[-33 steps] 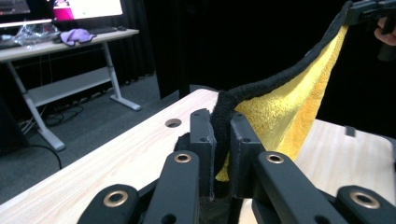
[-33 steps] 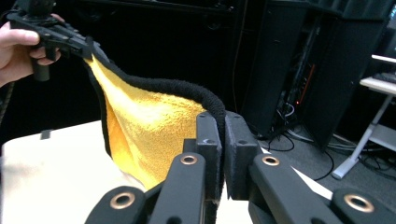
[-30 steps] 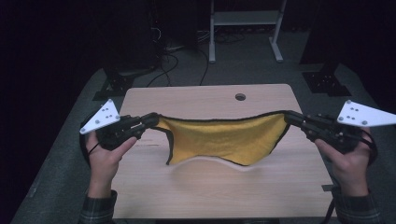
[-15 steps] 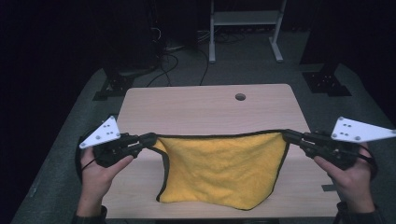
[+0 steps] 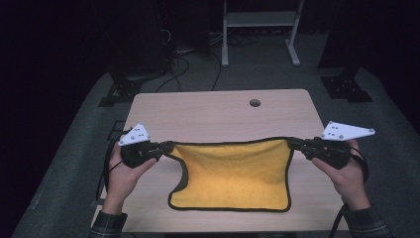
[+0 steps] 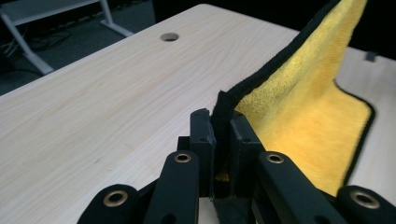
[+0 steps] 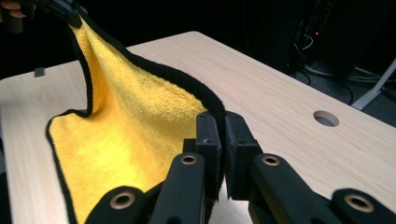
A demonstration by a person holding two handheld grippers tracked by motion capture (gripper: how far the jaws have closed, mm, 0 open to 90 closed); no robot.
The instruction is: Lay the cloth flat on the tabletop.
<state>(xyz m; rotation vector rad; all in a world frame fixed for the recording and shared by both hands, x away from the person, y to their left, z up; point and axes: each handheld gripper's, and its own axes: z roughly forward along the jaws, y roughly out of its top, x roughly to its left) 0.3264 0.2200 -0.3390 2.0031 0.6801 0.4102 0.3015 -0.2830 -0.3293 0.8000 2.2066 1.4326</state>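
A yellow cloth (image 5: 233, 173) with a black hem hangs stretched between my two grippers over the wooden table (image 5: 213, 114); its lower part lies on the tabletop near the front edge. My left gripper (image 5: 167, 147) is shut on the cloth's upper left corner, and the left gripper view shows the black hem (image 6: 223, 116) pinched between the jaws (image 6: 219, 122). At the cloth's upper right corner, the right gripper (image 5: 293, 144) is also shut. In the right gripper view the cloth (image 7: 135, 126) runs from my closed jaws (image 7: 220, 126) toward the other gripper (image 7: 65, 9).
A round cable hole (image 5: 255, 103) sits in the table's far right part. Beyond the table, a white metal stand (image 5: 257, 29), cables and black equipment bases (image 5: 346, 87) rest on the dark floor.
Both grippers have come down and toward the table's near edge with the cloth. The cloth hung free and crumpled before; now its lower part is spread on the tabletop.
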